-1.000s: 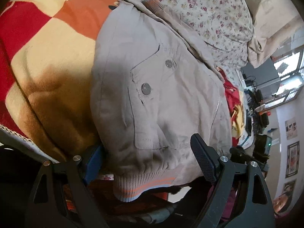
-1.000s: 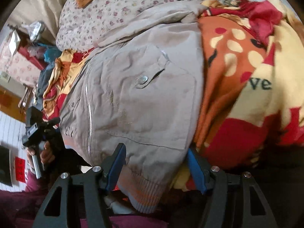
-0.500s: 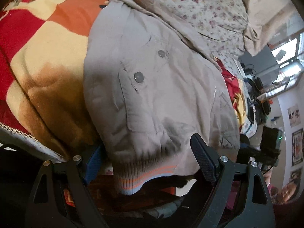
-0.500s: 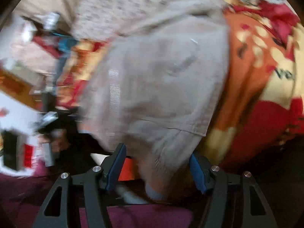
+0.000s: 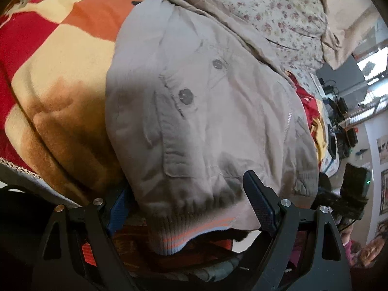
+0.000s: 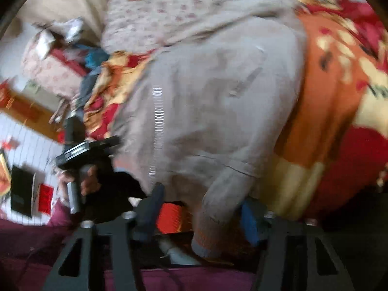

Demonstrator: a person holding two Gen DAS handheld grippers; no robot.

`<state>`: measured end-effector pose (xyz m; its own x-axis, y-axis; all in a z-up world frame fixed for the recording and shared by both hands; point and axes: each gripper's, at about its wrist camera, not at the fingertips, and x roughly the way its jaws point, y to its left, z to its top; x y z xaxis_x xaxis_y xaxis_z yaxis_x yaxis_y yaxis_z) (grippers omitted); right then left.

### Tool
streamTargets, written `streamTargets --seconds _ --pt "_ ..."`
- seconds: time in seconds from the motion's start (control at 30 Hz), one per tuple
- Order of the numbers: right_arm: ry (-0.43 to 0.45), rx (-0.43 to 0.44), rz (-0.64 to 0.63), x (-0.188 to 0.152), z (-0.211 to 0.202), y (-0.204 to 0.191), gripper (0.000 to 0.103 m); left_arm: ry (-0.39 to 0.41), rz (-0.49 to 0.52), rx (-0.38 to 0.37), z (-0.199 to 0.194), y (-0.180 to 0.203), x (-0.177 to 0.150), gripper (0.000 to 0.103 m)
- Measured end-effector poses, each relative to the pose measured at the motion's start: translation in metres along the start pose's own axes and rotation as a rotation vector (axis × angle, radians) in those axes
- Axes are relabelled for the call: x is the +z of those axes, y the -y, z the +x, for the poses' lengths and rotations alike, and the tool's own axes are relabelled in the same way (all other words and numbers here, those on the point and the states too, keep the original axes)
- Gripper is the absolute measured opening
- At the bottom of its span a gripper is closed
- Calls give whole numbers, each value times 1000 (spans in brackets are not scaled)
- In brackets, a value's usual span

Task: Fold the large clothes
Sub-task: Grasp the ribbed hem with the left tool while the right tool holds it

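Observation:
A beige zip jacket [image 5: 218,121] with snap pockets lies front up on a red, orange and yellow blanket [image 5: 55,72]. Its ribbed hem [image 5: 184,228], striped orange and blue, hangs over the bed's near edge. My left gripper [image 5: 188,208] stands open wide astride that hem, one pad under the cloth and one on top. In the blurred right wrist view the jacket [image 6: 218,111] shows its zip, and its hem corner [image 6: 213,220] hangs between the closing jaws of my right gripper [image 6: 200,215]. A gap shows beside the left pad.
Behind the jacket is a floral sheet [image 5: 278,12] and a beige pillow [image 5: 346,24]. A hand [image 6: 84,181] holding the other gripper shows at the left of the right wrist view. Cluttered furniture [image 5: 339,121] and a tiled floor [image 6: 29,145] lie beyond the bed.
The right gripper's jaws have narrowed and its view has swung along the hem, so a bunched hem corner now hangs between them. The left gripper has stayed put, still wide.

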<state>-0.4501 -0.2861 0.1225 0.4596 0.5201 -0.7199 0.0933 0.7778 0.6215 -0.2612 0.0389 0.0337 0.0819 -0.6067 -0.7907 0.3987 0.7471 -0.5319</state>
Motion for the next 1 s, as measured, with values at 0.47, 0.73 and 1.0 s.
streamTargets --seconds 0.47,0.73,1.0 --pt "-77 -32 25 0 40 3 34 16 73 77 1 10 0 47" --pt "83 105 46 12 -4 -2 15 117 102 6 -39 18 13 16" --pt "294 187 43 59 -39 -2 14 277 122 -6 -70 38 59 13"
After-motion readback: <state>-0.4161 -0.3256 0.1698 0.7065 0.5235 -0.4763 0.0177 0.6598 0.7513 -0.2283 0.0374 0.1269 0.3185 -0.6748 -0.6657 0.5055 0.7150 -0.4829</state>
